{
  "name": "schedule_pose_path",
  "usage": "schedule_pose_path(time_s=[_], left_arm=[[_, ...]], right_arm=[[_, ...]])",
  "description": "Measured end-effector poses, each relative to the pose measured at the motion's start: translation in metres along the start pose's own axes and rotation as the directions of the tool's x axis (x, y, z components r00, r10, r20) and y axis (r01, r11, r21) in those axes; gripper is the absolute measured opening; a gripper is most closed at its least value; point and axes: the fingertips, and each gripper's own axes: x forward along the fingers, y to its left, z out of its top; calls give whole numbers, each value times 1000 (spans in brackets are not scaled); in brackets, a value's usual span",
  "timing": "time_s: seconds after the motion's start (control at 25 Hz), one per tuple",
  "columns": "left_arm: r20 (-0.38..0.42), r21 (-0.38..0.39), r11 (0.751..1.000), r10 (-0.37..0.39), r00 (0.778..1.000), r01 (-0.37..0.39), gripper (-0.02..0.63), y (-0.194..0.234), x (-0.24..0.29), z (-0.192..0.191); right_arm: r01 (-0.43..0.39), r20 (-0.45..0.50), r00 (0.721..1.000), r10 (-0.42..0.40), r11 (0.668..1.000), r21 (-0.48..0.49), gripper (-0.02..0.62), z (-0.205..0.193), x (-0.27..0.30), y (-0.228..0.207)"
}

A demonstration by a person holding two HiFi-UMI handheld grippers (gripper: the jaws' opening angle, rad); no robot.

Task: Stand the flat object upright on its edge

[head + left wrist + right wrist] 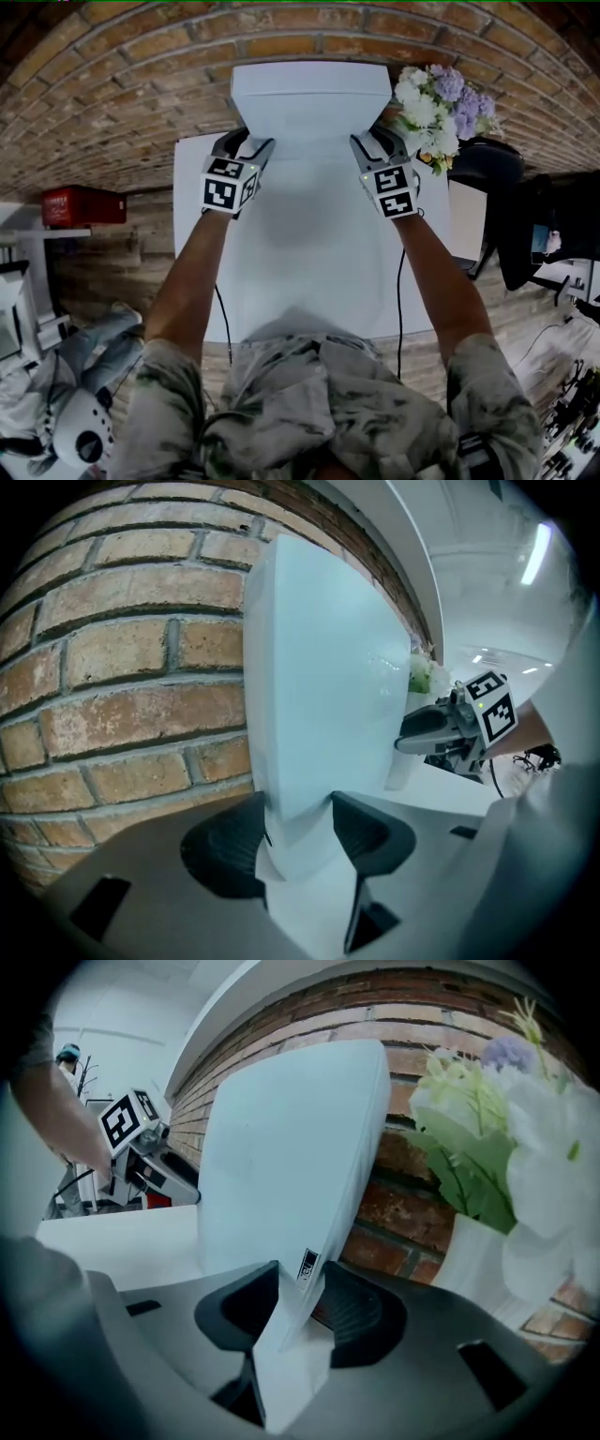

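A white flat board (309, 103) stands on its lower edge at the back of the white table (309, 281), against the brick wall (141, 84). My left gripper (246, 142) is shut on the board's lower left side, and the left gripper view shows both pads against the board (323, 667). My right gripper (373, 141) is shut on the lower right corner. In the right gripper view the board (281, 1166) tilts back toward the wall, with a small label between the jaws. Each gripper shows in the other's view: right gripper (422, 731), left gripper (159, 1180).
A vase of white and purple flowers (441, 108) stands close beside the board's right edge, right next to my right gripper. A red box (82, 204) sits on the floor at the left. A dark chair (487, 169) is beyond the table's right edge.
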Motion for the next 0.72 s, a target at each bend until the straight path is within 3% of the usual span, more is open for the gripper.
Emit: schedule_pose_path(time_s=[0.16, 0.72], left_arm=[[-5, 6, 1000, 11, 1000, -11, 229, 6, 9, 1], [15, -8, 1000, 11, 1000, -11, 230, 16, 22, 5]], right_arm=[[16, -10, 1000, -16, 1000, -21, 170, 1, 9, -5], [43, -13, 999, -43, 998, 52, 172, 1, 25, -12]])
